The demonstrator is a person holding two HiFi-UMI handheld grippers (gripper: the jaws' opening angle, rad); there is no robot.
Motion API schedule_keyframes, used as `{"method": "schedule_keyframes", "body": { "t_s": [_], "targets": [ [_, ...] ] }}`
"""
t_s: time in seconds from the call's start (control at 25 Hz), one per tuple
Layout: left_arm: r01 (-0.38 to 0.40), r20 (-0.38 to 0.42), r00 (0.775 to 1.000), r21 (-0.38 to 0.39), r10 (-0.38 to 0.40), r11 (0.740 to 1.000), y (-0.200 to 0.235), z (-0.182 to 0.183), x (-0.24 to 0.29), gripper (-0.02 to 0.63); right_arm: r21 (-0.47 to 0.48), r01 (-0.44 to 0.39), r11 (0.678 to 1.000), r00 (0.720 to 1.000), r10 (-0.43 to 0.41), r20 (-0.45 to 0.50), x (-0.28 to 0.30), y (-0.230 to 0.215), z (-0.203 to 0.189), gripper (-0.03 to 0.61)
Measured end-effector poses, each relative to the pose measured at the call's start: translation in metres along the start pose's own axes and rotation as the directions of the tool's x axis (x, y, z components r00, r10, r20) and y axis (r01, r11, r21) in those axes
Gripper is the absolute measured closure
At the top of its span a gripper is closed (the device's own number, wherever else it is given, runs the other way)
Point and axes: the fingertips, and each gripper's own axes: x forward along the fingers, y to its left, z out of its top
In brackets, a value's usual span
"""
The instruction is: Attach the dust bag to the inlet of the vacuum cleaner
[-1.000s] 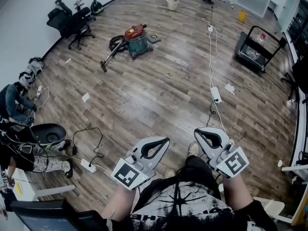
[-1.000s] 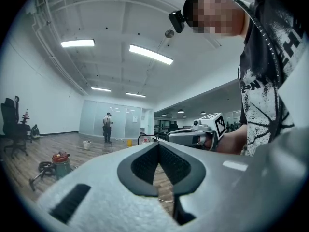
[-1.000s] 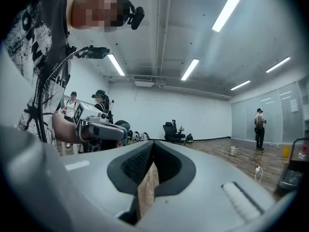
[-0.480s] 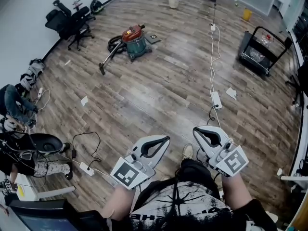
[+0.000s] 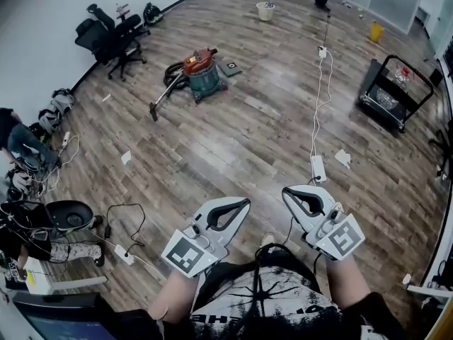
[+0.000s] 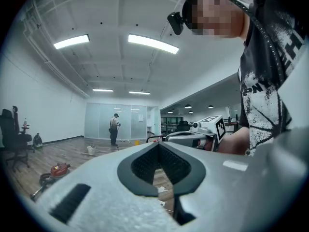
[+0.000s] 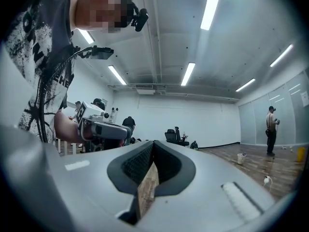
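Low in the head view, the left gripper (image 5: pixel 245 204) and the right gripper (image 5: pixel 287 192) are pointing forward side by side, both with jaws pressed together and gripping nothing. Well ahead on the wood floor (image 5: pixel 233 140), the vacuum (image 5: pixel 202 73) is standing with its hose (image 5: pixel 164 94) lying beside it. Farther off, a white bucket (image 5: pixel 265 10) is standing; its inside is not showing.
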Motion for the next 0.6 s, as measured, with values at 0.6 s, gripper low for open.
{"method": "schedule_keyframes", "body": {
  "t_s": [0.6],
  "targets": [
    [-0.006,-0.016,1.000,0.006,0.006,1.000,0.027,-0.003,0.084,0.615,0.007,-0.027,1.000,0.999,0.026,0.038,-0.010,-0.076,-0.002,0.574]
  ]
}}
